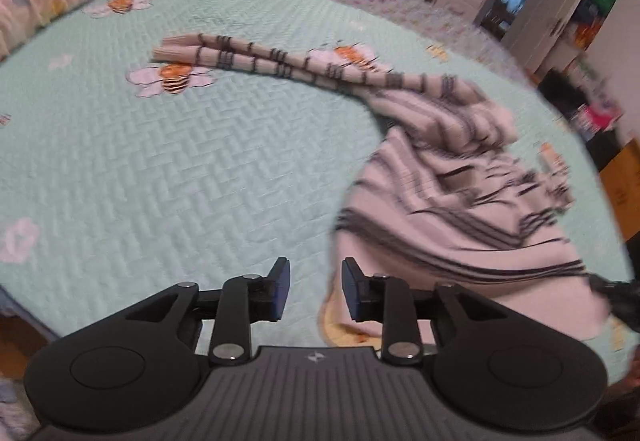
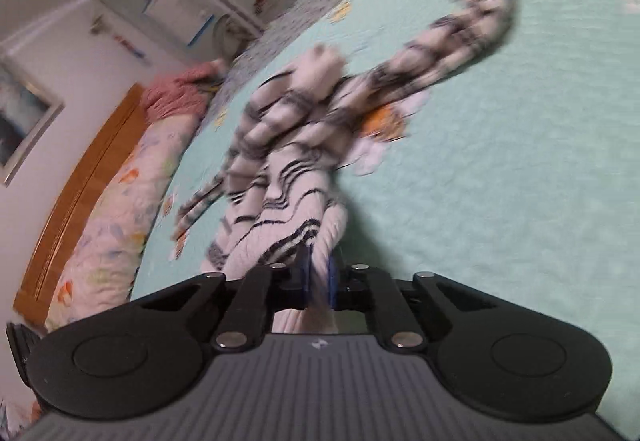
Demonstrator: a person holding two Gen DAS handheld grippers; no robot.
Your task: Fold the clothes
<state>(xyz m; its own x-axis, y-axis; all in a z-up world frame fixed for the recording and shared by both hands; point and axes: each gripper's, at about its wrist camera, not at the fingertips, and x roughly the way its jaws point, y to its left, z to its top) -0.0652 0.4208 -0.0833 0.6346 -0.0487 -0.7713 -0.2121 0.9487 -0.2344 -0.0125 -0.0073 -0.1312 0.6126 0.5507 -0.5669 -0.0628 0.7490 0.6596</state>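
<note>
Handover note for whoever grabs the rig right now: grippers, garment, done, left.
Left gripper: open, empty, above the green quilt, beside the garment.
Right gripper: shut on a bunched part of the striped sweater.
Sweater: crumpled on the bed, one sleeve stretched out across the quilt. Frames are motion-blurred.
Done: no fold visible.
Left: likely spread it flat, then fold sleeves and body.

Striped garment [image 2: 280, 177] in hand-held gripper [image 2: 318, 273]
</note>
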